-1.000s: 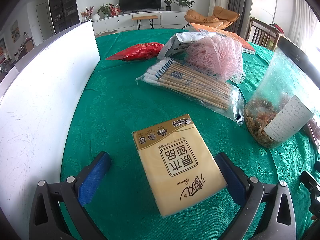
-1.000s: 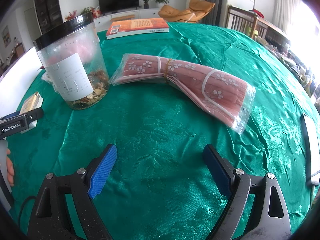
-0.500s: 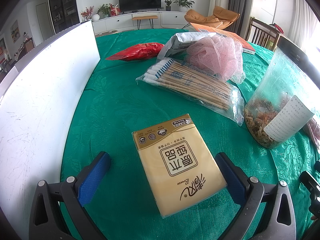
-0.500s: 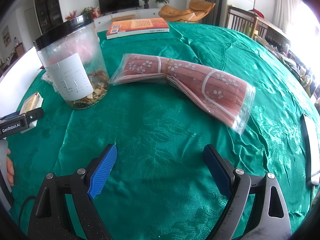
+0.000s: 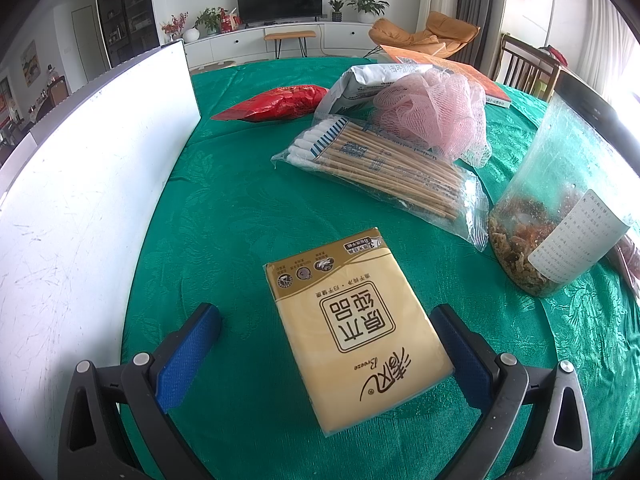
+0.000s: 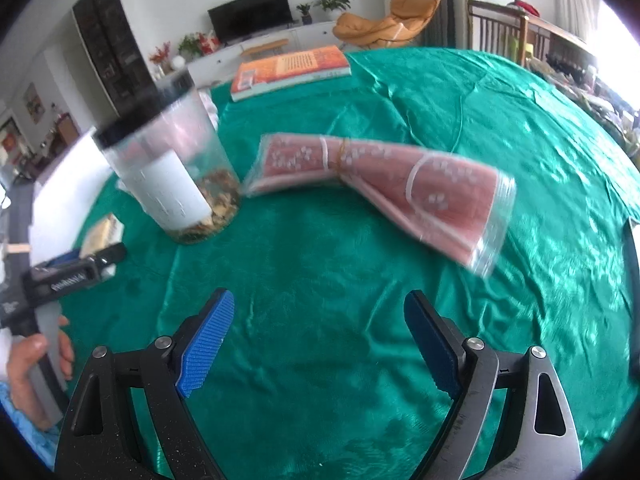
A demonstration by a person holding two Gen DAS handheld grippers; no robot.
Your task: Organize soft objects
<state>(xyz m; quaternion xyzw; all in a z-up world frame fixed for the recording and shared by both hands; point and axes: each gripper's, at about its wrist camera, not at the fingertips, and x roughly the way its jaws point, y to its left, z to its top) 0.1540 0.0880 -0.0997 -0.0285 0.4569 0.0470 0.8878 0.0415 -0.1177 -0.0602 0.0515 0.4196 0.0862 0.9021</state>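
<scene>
left tongs apart, straddling tissue pack on counter | right tongs apart, empty, near pink packet

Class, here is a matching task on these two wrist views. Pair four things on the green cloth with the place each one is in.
Things:
1. tissue pack
2. pink bath pouf
3. orange book
4. clear jar

Places:
A. at the far edge of the table, in the right wrist view
B. between the open fingers of the left gripper
C. resting against the far end of the cotton swab bag
D. standing upright, left of the pink floral packet

Pairs: 1-B, 2-C, 3-A, 4-D
</scene>
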